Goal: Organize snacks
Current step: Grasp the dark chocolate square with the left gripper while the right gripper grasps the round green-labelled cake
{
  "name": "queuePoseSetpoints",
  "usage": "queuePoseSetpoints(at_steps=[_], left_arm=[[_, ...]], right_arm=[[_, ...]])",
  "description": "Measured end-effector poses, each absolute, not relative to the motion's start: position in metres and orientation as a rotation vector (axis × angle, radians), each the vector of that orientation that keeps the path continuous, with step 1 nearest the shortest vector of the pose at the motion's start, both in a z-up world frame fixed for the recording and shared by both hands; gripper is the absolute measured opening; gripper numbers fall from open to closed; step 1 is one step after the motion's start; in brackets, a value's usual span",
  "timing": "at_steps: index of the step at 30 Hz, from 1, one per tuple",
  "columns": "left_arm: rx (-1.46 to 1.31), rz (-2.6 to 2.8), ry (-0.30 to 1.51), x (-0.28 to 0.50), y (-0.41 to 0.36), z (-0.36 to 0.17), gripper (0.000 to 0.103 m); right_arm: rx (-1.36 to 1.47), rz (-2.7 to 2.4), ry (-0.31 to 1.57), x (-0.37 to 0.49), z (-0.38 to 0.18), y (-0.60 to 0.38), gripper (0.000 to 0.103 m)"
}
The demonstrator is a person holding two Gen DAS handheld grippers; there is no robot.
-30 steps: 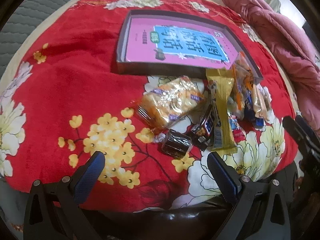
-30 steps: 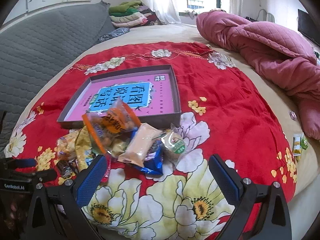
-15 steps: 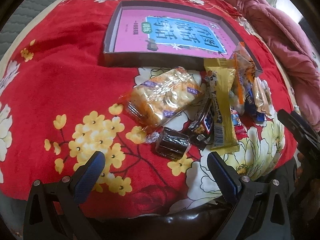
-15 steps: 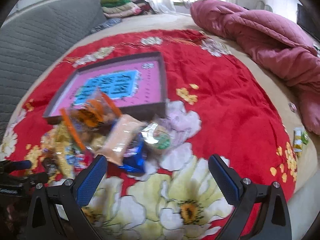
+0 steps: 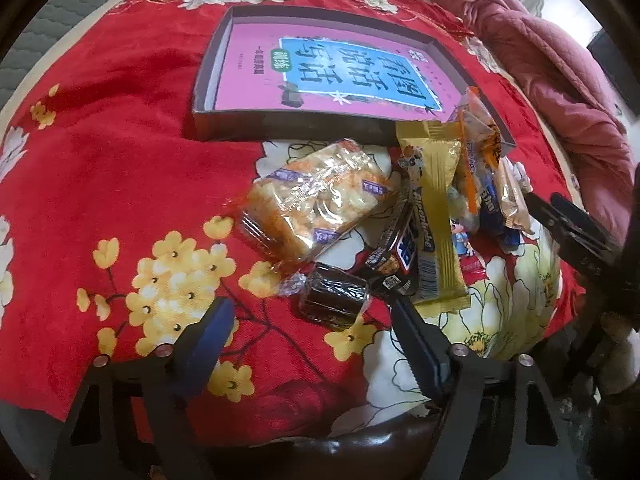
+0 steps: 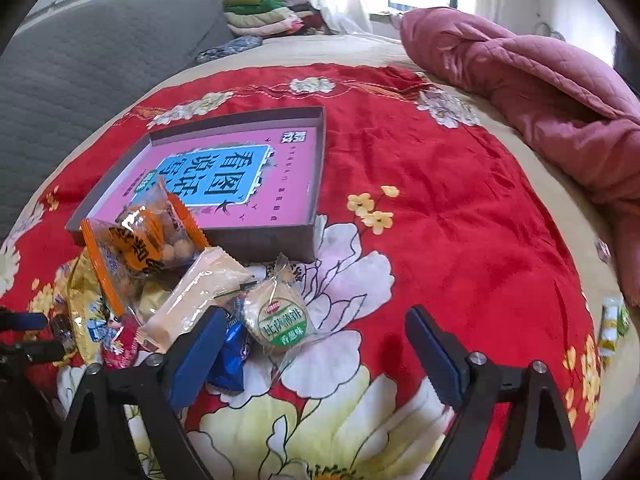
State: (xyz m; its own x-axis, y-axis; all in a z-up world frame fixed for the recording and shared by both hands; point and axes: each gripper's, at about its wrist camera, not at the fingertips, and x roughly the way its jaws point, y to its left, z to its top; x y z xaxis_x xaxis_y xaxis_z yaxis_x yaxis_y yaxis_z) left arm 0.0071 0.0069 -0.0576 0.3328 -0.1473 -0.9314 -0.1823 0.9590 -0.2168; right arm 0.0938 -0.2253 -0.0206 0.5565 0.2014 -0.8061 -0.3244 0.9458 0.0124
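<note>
From the left wrist, the left gripper (image 5: 310, 332) stands spread and empty, its fingers either side of a dark wrapped snack (image 5: 334, 301); the rice-cracker pack (image 5: 316, 204) and gold bar (image 5: 434, 216) lie heaped beside the shallow box (image 5: 224, 124), which holds no snacks; sorting appears not yet begun.

From the right wrist, the right gripper (image 6: 312, 350) is likewise spread, gripping nothing, above the round green-label biscuit (image 6: 280, 316); the orange bag (image 6: 140, 240) leans on the box's near wall; every snack seemingly remains to be placed.
</note>
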Motion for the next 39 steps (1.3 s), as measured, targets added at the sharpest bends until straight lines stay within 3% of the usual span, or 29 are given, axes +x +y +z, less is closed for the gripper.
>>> queuePoseSetpoints(at_steps=[8, 10, 13, 20, 24, 39], left_arm=[[-0.308, 0.005, 1.238, 0.011, 0.002, -0.062, 0.07], [-0.306, 0.004, 1.239, 0.012, 0.001, -0.063, 0.067], [-0.306, 0.005, 1.236, 0.013, 0.001, -0.064, 0.059], [-0.303, -0.034, 1.233, 0.014, -0.003, -0.065, 0.042], [-0.312, -0.051, 1.229, 0.014, -0.004, -0.064, 0.038], [-0.298, -0.103, 1.177, 0.007, -0.012, -0.038, 0.036]], right_arm=[[-0.14, 0.38, 0.928, 0.098, -0.031, -0.219, 0.063], [-0.127, 0.403, 0.926, 0.1, -0.032, -0.217, 0.05], [-0.112, 0.414, 0.93, 0.103, -0.034, -0.216, 0.046], [-0.096, 0.427, 0.925, 0.102, -0.033, -0.217, 0.041], [-0.091, 0.425, 0.923, 0.101, -0.033, -0.219, 0.04], [-0.01, 0.415, 0.899, 0.092, -0.017, -0.235, 0.038]])
